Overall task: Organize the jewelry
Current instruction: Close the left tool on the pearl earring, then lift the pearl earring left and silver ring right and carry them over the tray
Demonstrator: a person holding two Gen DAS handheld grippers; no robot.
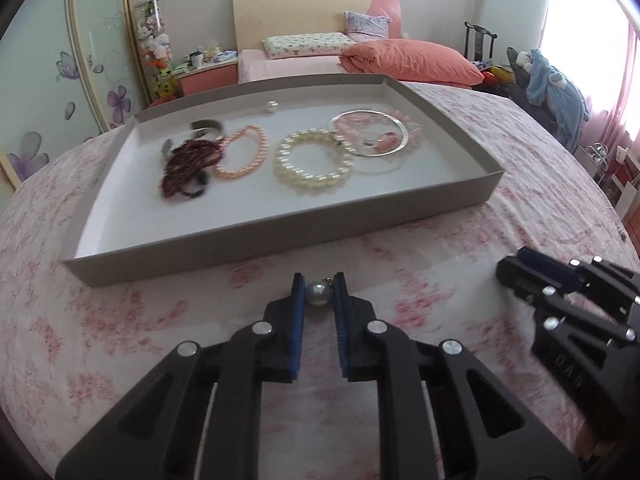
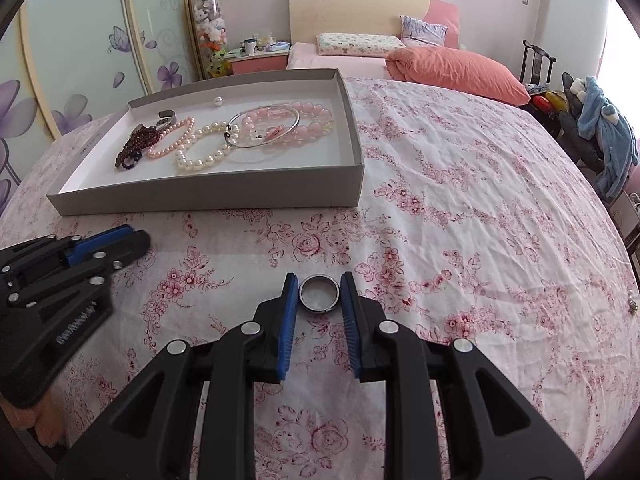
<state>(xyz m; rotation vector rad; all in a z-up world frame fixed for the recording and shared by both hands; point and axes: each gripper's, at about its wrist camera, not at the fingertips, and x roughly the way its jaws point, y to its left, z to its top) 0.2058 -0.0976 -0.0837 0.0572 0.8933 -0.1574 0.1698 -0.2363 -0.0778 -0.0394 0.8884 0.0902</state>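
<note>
Left wrist view: the left gripper (image 1: 319,292) sits low over the floral bedspread (image 1: 120,320), its blue pads narrowed onto a grey pearl earring (image 1: 318,292) that fills the gap between them; contact looks made on both sides, though a little motion blur leaves the firmness of the hold uncertain. Just beyond lies the shallow grey tray (image 1: 280,240), already carrying a dark red bead strand (image 1: 188,168), a pink bead bracelet (image 1: 244,152), a cream pearl bracelet (image 1: 312,164), a silver bangle (image 1: 368,132) and a single loose pearl (image 1: 272,107) near the far wall. The right gripper (image 1: 516,272) shows at the right edge.

Right wrist view: the right gripper (image 2: 319,294) frames a silver ring (image 2: 319,294) lying on the bedspread, its fingers narrow, just beside the band on either side; whether they already pinch it cannot be told. The tray (image 2: 220,196) lies ahead and to the left, the left gripper (image 2: 120,240) between.

The step in hand appears to be the pick-up of the last small pieces. The next move likely calls for a secure squeeze, a lift over the near wall and a release on bare tray floor.
</note>
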